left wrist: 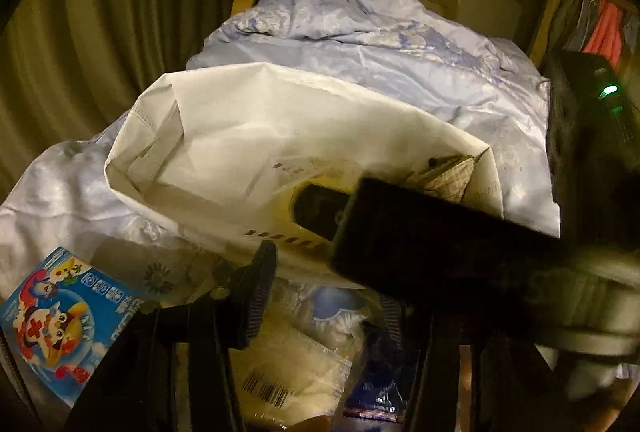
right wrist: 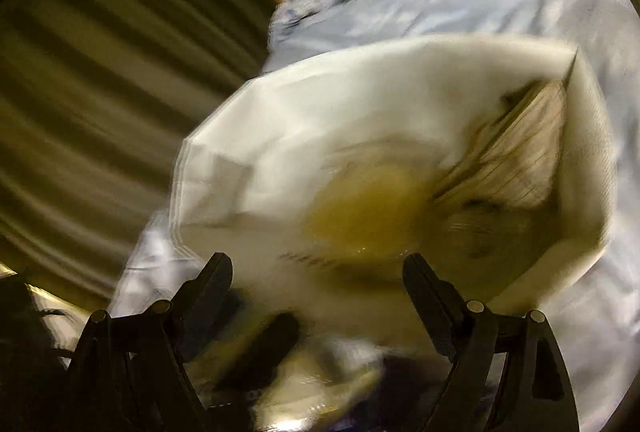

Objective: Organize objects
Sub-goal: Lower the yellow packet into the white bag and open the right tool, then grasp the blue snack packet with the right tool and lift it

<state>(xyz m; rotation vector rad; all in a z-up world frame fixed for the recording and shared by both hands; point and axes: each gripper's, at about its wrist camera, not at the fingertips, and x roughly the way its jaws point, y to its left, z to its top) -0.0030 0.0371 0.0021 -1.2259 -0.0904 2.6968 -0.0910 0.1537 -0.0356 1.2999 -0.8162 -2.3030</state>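
Both right gripper [right wrist: 318, 274] jaws gape wide apart over the open white bag [left wrist: 256, 135] sitting on the pale blue duvet [left wrist: 360, 27], while the left gripper [left wrist: 320, 272] looks spread too, clutching nothing.

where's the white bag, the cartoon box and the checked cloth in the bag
white bag [left wrist: 224, 119], left wrist view, inner back wall
cartoon box [left wrist: 60, 316], left wrist view, printed front face
checked cloth [left wrist: 450, 181], left wrist view, its exposed corner

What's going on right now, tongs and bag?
Right tongs open over white bag. Left tongs open, empty. Packets beneath. Nothing blocking.
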